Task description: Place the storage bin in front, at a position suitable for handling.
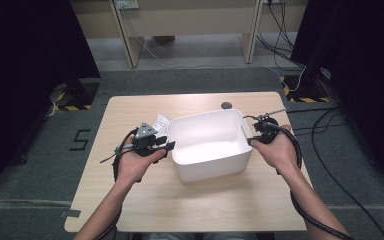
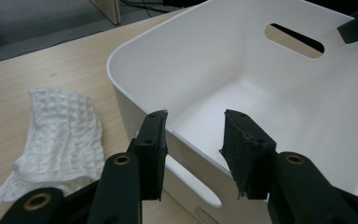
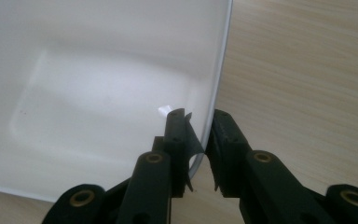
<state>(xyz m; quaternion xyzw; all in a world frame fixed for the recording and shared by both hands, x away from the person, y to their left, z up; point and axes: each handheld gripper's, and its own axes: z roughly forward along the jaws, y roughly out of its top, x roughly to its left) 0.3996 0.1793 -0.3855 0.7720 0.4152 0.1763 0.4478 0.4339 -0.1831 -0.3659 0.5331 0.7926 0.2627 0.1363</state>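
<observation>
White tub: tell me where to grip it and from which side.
Grip the white tub by its thin upright rim at the two short ends, coming in from each side. The right hand-held gripper already straddles the rim, one jaw inside, one outside. The oval handle slot marks that end.

I look down on a light wooden surface (image 1: 145, 200) standing on grey carpet floor (image 1: 190, 80). Beyond the surface, far ahead of my tools, pale wooden furniture legs (image 1: 127, 35) rise from a lighter floor strip, with black cables (image 1: 280, 30) trailing near them. Black curtains (image 1: 25, 55) hang at both sides. Yellow-and-black hazard tape (image 1: 70, 106) marks the stand bases at both far corners. A black numeral five (image 1: 81, 139) lies on the carpet, left of the surface. Light is even and soft.
</observation>
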